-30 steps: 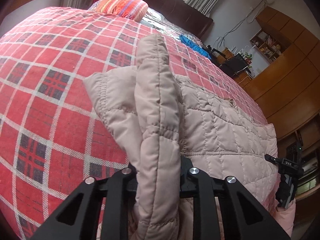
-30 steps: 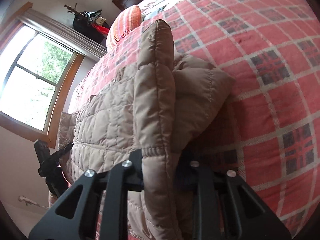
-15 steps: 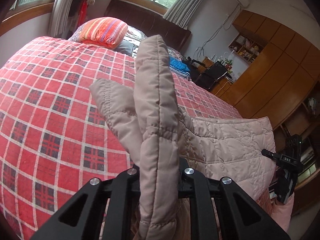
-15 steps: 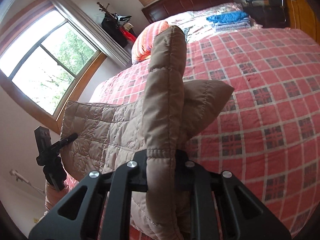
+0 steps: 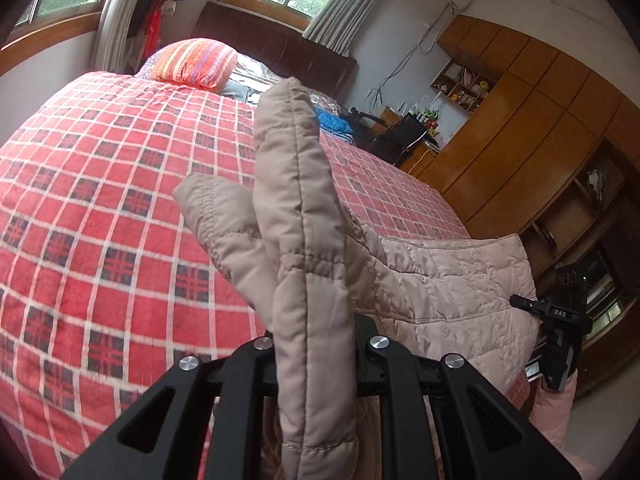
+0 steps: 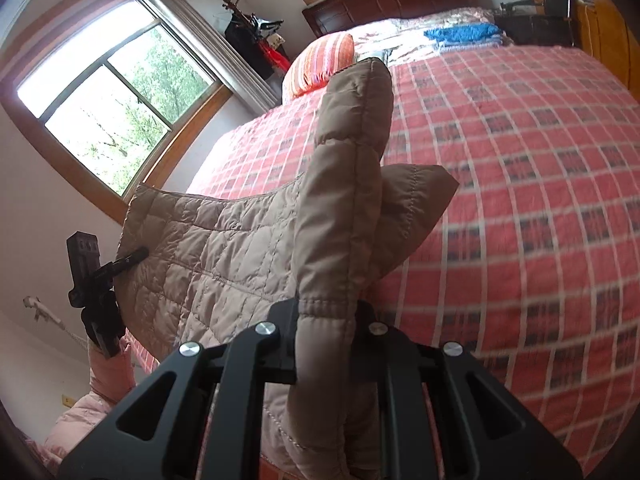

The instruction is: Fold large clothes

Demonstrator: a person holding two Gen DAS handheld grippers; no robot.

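Note:
A beige quilted jacket (image 5: 440, 280) hangs stretched between both grippers above the red plaid bed (image 5: 100, 208). My left gripper (image 5: 316, 344) is shut on a thick padded edge of it, which stands up between the fingers. In the right wrist view the jacket (image 6: 208, 256) spreads leftward, and my right gripper (image 6: 328, 320) is shut on its other padded edge. Each view shows the opposite gripper at the far corner: the right gripper (image 5: 560, 320) and the left gripper (image 6: 96, 280). The fingertips are hidden by the cloth.
A striped orange pillow (image 5: 196, 62) and folded blue cloth (image 5: 332, 122) lie near the dark headboard (image 5: 280, 52). Wooden wardrobes (image 5: 520, 132) line the right side, windows (image 6: 104, 112) the left wall. A person's pink sleeve (image 6: 108, 372) shows behind the left gripper.
Both grippers have risen and tilted up with the jacket; it has come off the bedspread and now hangs stretched between them. More of the room shows behind.

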